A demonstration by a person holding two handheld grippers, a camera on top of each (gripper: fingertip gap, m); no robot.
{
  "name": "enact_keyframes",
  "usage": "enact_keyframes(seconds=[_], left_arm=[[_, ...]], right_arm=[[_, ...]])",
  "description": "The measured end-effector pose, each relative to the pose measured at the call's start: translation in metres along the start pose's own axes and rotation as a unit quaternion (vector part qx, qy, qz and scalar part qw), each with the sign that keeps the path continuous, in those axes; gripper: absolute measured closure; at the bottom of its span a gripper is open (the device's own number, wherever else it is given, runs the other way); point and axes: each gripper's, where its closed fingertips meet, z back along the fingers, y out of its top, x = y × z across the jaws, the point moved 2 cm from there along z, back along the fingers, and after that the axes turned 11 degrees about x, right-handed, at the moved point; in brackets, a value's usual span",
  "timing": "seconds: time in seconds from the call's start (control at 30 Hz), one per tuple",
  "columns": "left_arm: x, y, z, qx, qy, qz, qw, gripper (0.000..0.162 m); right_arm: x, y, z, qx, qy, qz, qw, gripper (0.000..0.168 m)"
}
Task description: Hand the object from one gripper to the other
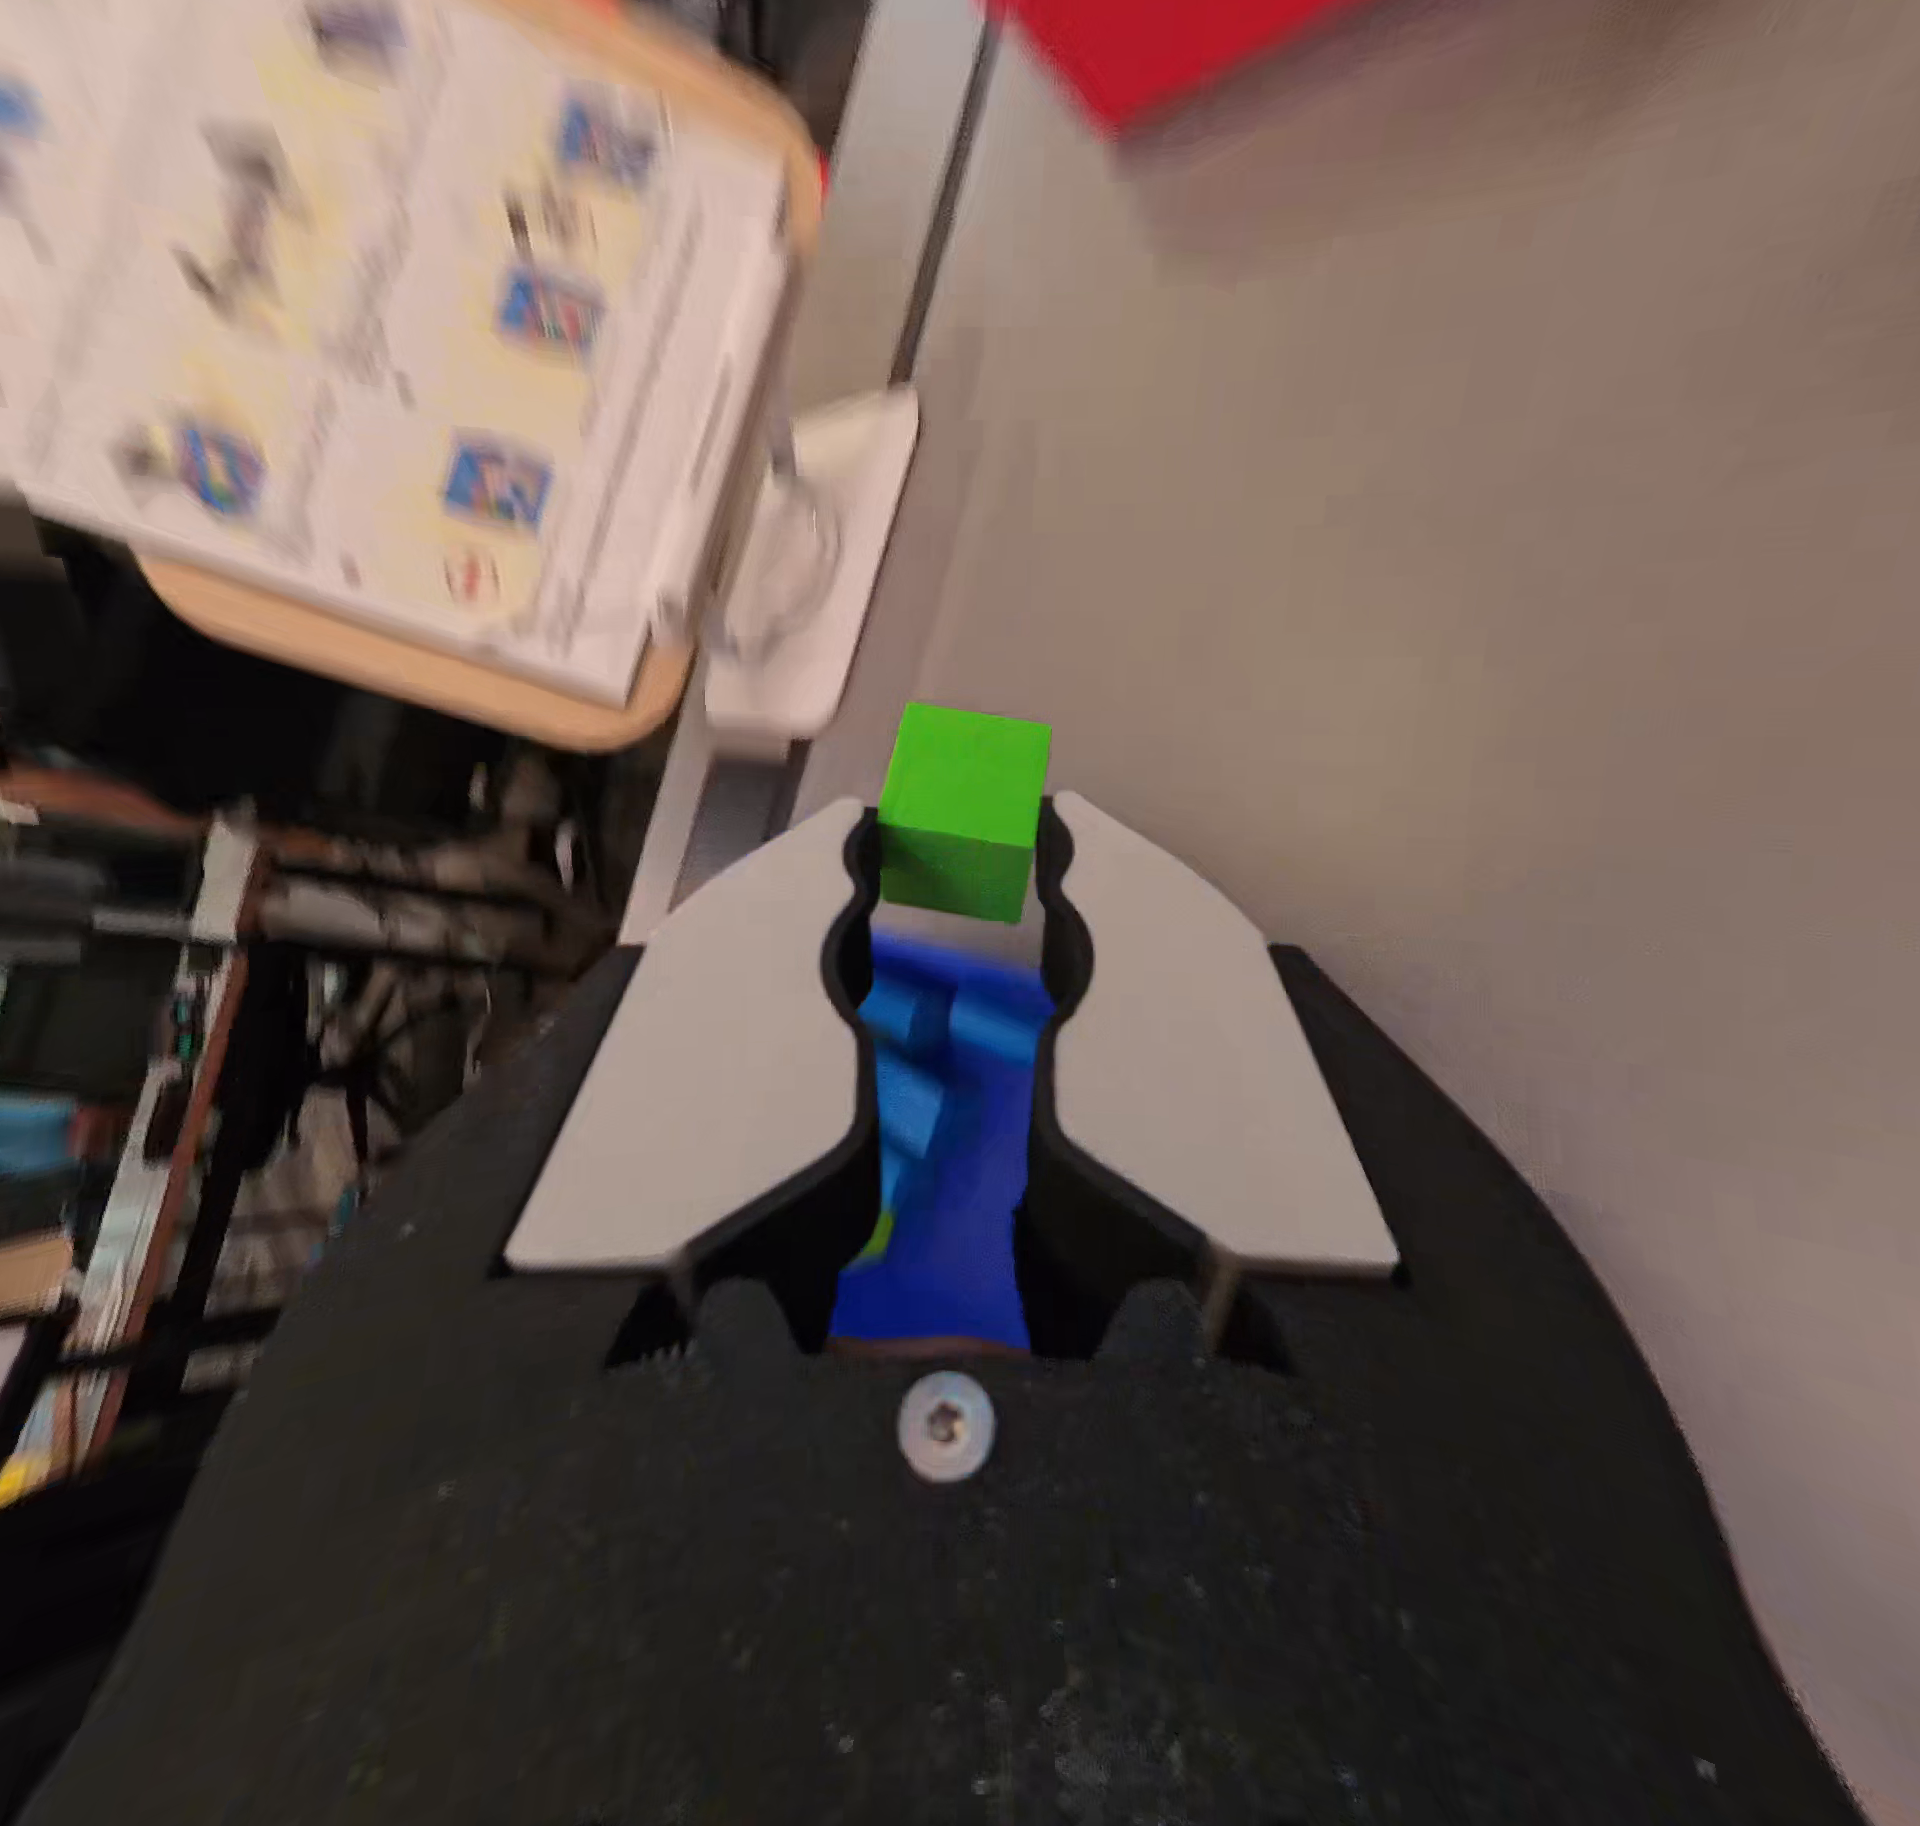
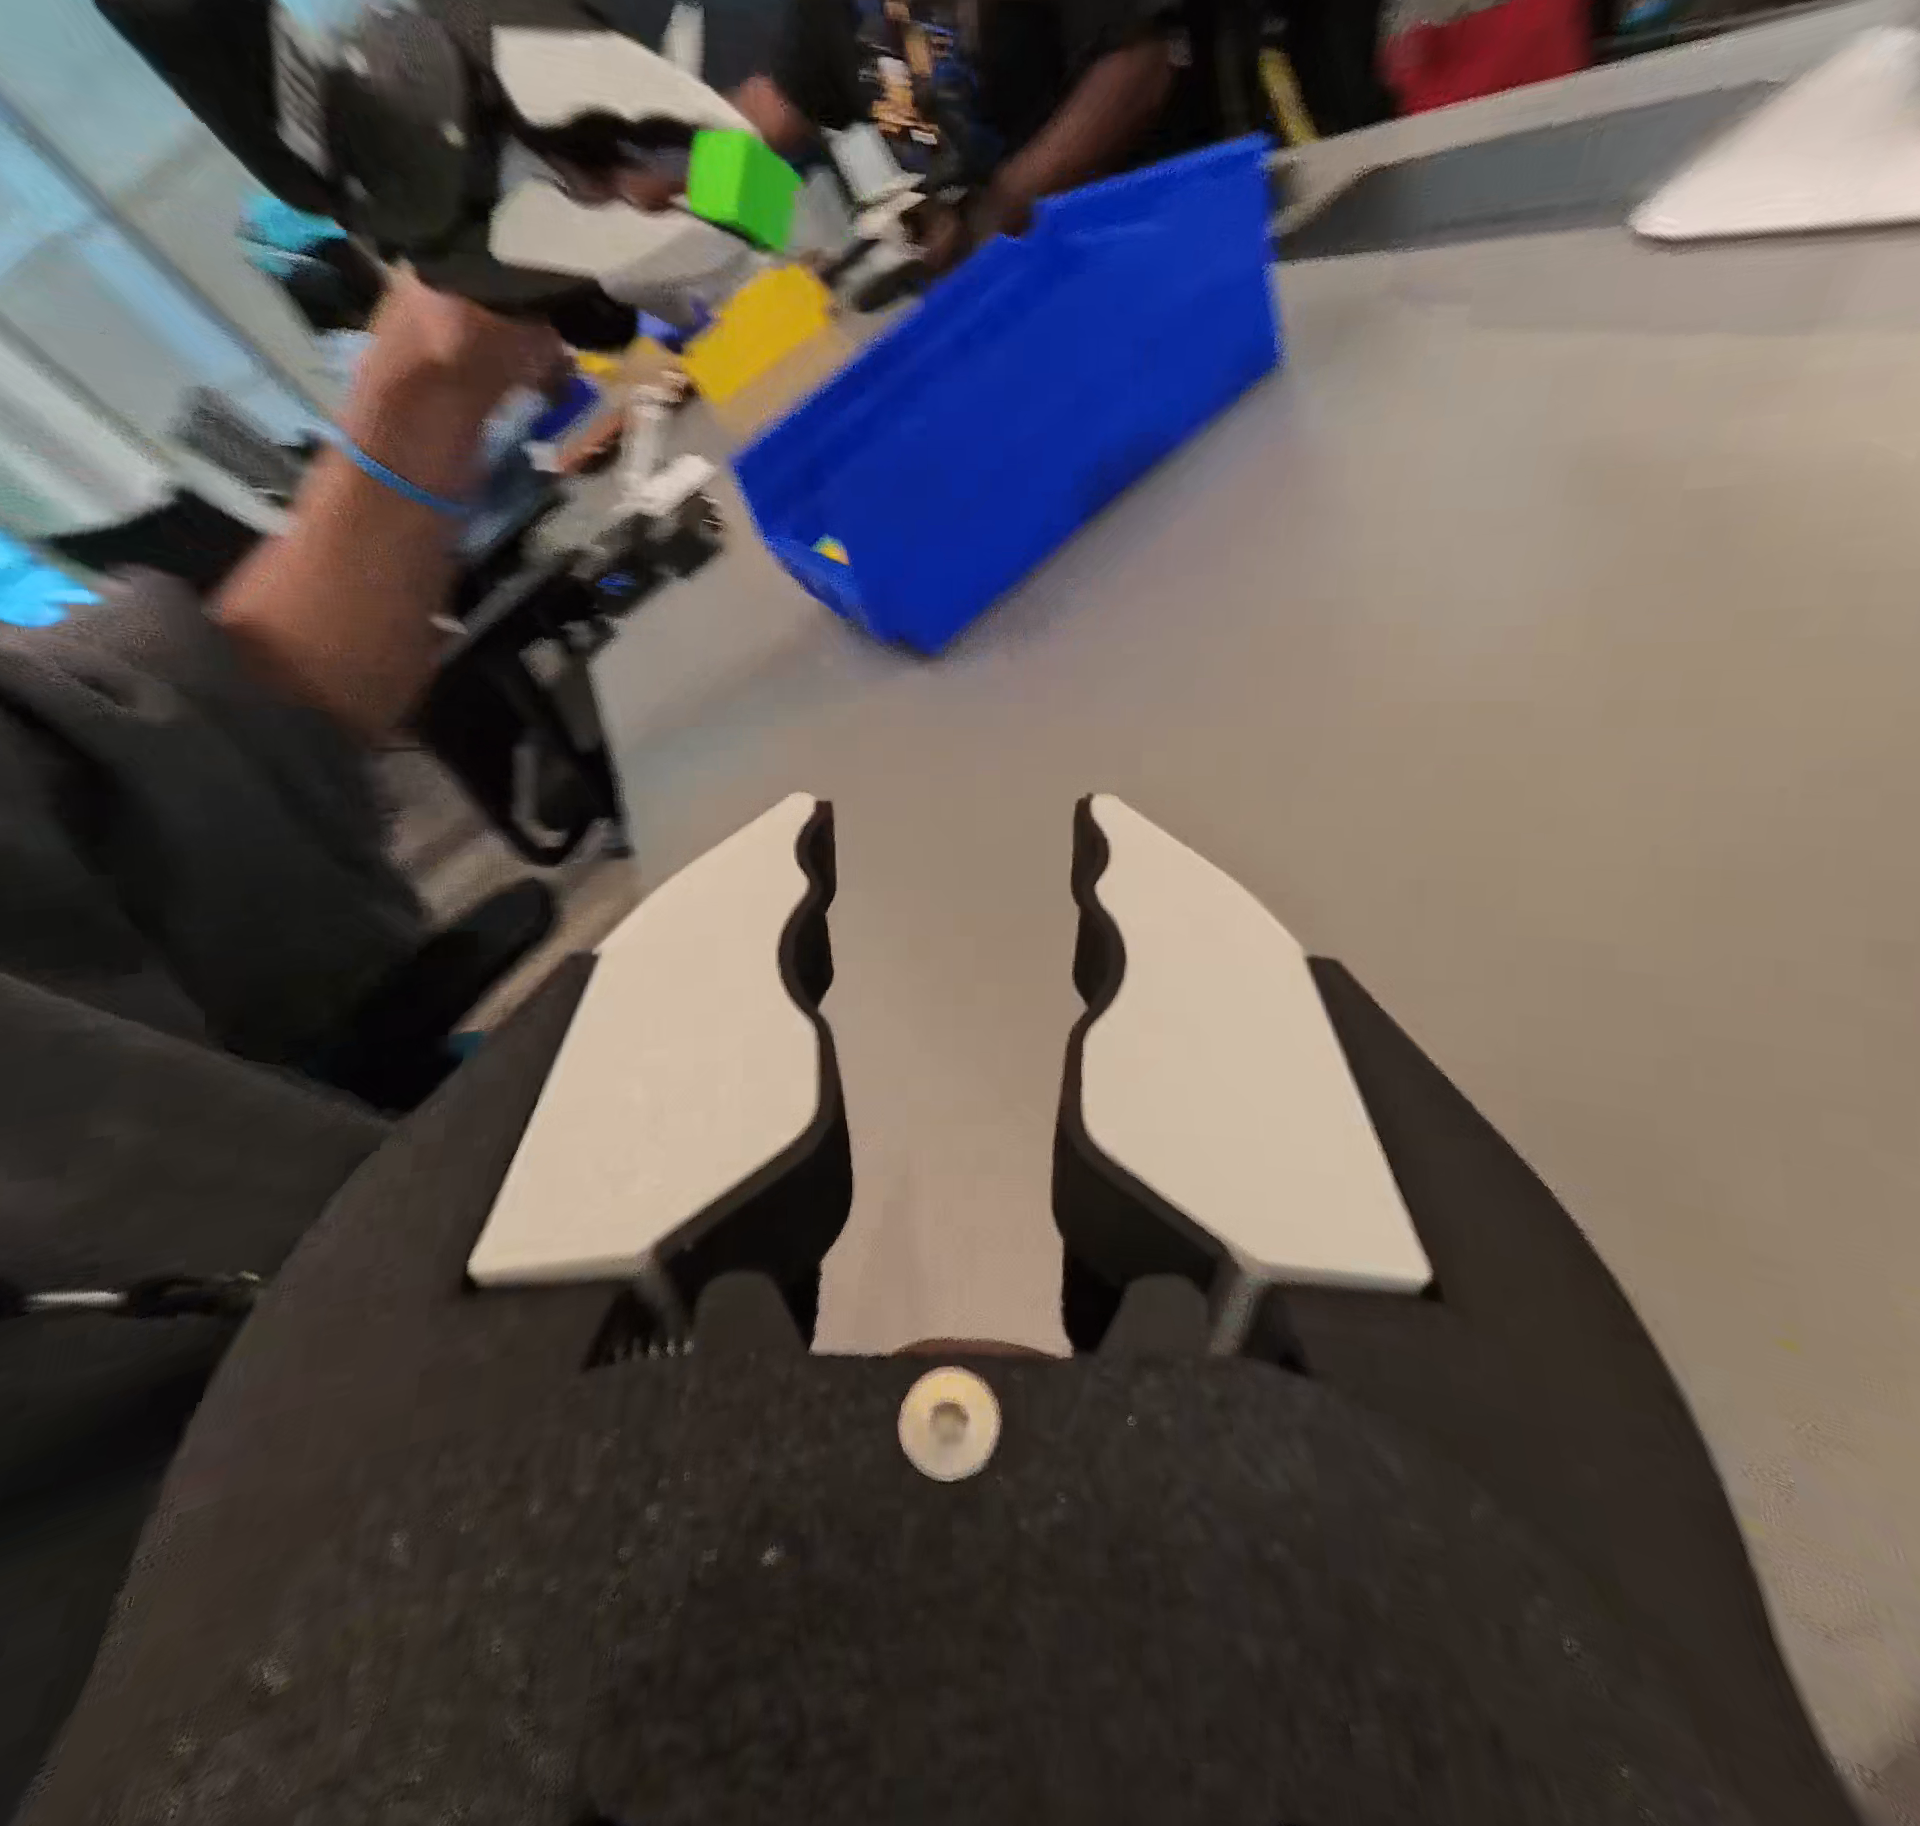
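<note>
The green cube [image 1: 961,815] has a smooth, matt painted look, with flat even faces and crisp edges. The left gripper [image 1: 956,862] pinching it carries smooth, matt pale-grey plastic finger plates over black liners; its black body is grainy, speckled with pale dust, with a shiny metal screw [image 1: 945,1428] at 6 o'clock. The right gripper [image 2: 954,841] shares that rough black body and matt grey plates, around a dull pale screw [image 2: 948,1423]. The blue bin [image 2: 1023,394], at 12 o'clock from its fingertips, looks like smooth, slightly glossy plastic. The table [image 2: 1455,737] is a smooth matt grey surface. At 10 o'clock in the left wrist view, printed paper sheets [image 1: 343,270] lie on a pale wood-like board [image 1: 665,680].
</note>
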Motion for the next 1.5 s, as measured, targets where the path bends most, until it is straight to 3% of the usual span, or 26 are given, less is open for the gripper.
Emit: enact_keyframes(seconds=[0.13,0.27,0.47,0.5,0.53,0.67,0.73,0.77,0.87,0.97,1.07,1.17,1.27,1.37,1.5], left_arm=[[0.038,0.083,-0.012,0.112,0.016,-0.036,0.993,0.134],[0.073,0.126,-0.029,0.135,0.016,-0.08,0.988,0.134],[0.096,0.146,-0.046,0.138,0.009,-0.09,0.986,0.134],[0.098,0.146,-0.048,0.137,0.006,-0.09,0.986,0.134],[0.1,0.147,-0.05,0.14,0.004,-0.088,0.986,0.134],[0.109,0.146,-0.053,0.14,0.018,-0.06,0.988,0.134],[0.119,0.138,-0.049,0.133,0.034,-0.013,0.99,0.121],[0.129,0.129,-0.046,0.125,0.031,0.026,0.991,0.111],[0.171,0.078,-0.033,0.066,0.009,0.182,0.981,0.107],[0.215,0.038,-0.008,0.052,-0.013,0.356,0.933,0.103],[0.241,0.009,0.016,0.047,0.005,0.478,0.877,0.104],[0.249,-0.006,0.035,0.085,0.046,0.537,0.838,0.107],[0.235,0.004,0.05,0.125,0.069,0.524,0.84,0.109],[0.235,-0.001,0.054,0.123,0.07,0.511,0.848,0.109],[0.238,-0.004,0.052,0.124,0.057,0.524,0.841,0.109]], right_arm=[[-0.041,0.041,-0.046,0.012,0.145,-0.078,0.986,0.123],[-0.066,0.072,-0.072,0.049,0.236,-0.163,0.957,0.12],[-0.089,0.064,-0.079,0.04,0.285,-0.186,0.94,0.119],[-0.094,0.064,-0.074,0.042,0.306,-0.189,0.932,0.136],[-0.094,0.063,-0.071,0.038,0.308,-0.189,0.932,0.14],[-0.09,0.057,-0.064,0.024,0.293,-0.179,0.939,0.14],[-0.083,0.06,-0.056,0.024,0.278,-0.178,0.944,0.141],[-0.077,0.068,-0.048,0.034,0.267,-0.165,0.949,0.141],[-0.041,0.108,-0.01,0.057,0.175,-0.101,0.978,0.141],[0.036,0.162,0.05,0.086,-0.045,0.006,0.995,0.141],[0.13,0.19,0.109,0.037,-0.27,0.059,0.96,0.141],[0.217,0.173,0.129,-0.08,-0.386,0.019,0.919,0.141],[0.284,0.13,0.131,-0.221,-0.443,-0.026,0.868,0.14],[0.32,0.098,0.124,-0.289,-0.459,-0.068,0.837,0.14],[0.342,0.083,0.117,-0.33,-0.479,-0.055,0.811,0.141]])
